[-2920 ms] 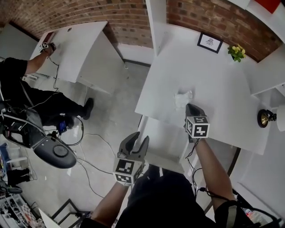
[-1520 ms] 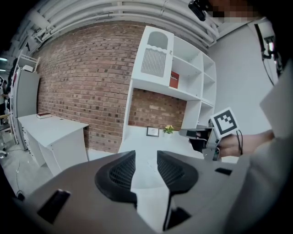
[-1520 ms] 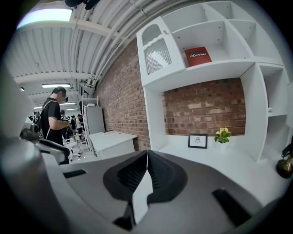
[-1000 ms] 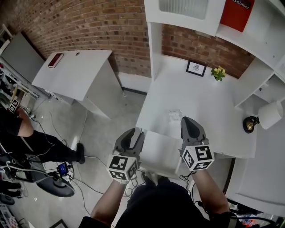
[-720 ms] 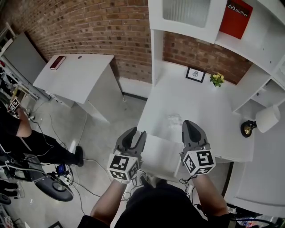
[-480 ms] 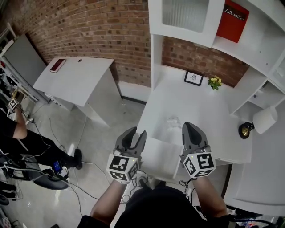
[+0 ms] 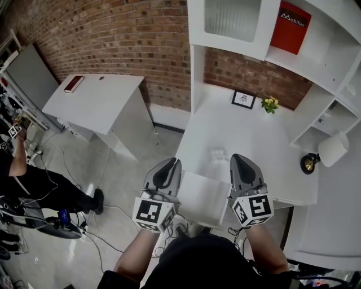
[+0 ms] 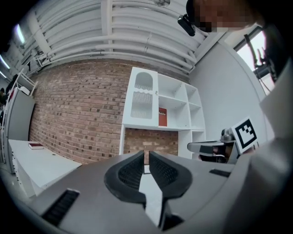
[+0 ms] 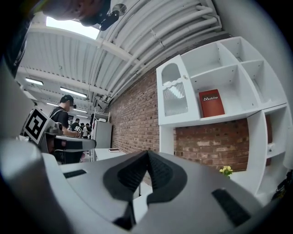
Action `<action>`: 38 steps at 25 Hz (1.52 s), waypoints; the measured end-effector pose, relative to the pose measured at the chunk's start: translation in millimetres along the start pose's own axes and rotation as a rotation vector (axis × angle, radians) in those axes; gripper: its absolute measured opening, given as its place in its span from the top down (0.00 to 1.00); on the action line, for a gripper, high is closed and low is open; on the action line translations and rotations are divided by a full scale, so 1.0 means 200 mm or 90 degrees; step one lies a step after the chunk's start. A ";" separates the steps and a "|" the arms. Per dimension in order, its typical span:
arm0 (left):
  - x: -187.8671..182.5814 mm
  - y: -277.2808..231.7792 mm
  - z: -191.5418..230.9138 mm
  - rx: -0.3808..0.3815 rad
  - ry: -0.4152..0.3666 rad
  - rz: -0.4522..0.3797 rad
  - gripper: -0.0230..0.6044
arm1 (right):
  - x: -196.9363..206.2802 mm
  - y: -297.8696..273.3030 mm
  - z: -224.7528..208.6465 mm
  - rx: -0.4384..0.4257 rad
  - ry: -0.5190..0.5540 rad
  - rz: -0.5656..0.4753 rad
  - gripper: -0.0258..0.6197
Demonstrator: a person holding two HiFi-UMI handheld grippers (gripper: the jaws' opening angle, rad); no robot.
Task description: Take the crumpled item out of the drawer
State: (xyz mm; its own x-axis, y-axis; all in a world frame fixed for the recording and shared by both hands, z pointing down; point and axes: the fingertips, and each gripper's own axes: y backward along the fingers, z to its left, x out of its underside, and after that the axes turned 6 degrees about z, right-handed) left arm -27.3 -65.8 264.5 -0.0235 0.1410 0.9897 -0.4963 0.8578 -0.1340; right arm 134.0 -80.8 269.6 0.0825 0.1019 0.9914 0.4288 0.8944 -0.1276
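White furniture against a red brick wall point(image 7: 113, 45)

A tall white shelf unit point(image 7: 197, 34) stands on the back of the bench point(image 7: 254, 141); a red box or book point(image 7: 290, 26) leans in one upper compartment, beside a frosted panel point(image 7: 233, 17). Under the shelves, near the wall, a small framed picture point(image 7: 243, 99) stands just beside a pot of yellow flowers point(image 7: 269, 104). A black-and-brass lamp point(image 7: 309, 163) with a white shade sits off the bench's right end. To the left, well apart, a second white bench point(image 7: 96, 99) carries a dark red book point(image 7: 74, 84). A person in black point(image 7: 34, 183) is at the left edge, with cables point(image 7: 107, 169) trailing over the grey floor point(image 7: 141, 152).
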 end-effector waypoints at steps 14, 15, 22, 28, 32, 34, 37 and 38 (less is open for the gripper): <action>-0.11 0.07 0.09 -0.031 -0.017 -0.045 0.92 | -0.10 -0.01 0.14 -0.044 0.083 -0.007 0.96; -0.11 0.07 0.10 -0.033 -0.011 -0.046 0.92 | -0.10 -0.01 0.14 -0.046 0.085 -0.007 0.96; -0.08 0.06 0.15 -0.037 -0.002 -0.039 0.92 | -0.09 -0.04 0.15 -0.046 0.084 -0.003 0.96; -0.07 0.05 0.18 -0.035 -0.004 -0.035 0.92 | -0.08 -0.06 0.13 -0.041 0.074 0.000 0.96; -0.05 0.04 0.19 -0.032 -0.004 -0.030 0.92 | -0.08 -0.07 0.14 -0.040 0.071 -0.001 0.96; -0.05 0.03 0.20 -0.031 -0.003 -0.027 0.92 | -0.07 -0.08 0.14 -0.039 0.071 0.000 0.96; -0.05 0.02 0.20 -0.030 -0.002 -0.025 0.92 | -0.07 -0.09 0.14 -0.039 0.070 0.003 0.96; -0.05 0.02 0.21 -0.029 -0.003 -0.025 0.92 | -0.07 -0.09 0.13 -0.038 0.070 0.003 0.96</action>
State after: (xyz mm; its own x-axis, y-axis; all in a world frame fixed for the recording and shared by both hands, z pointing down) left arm -64.6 -84.4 256.1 -0.0089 0.1044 0.9945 -0.4569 0.8842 -0.0969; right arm 100.6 -87.5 258.8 0.1811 0.0552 0.9819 0.4810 0.8659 -0.1374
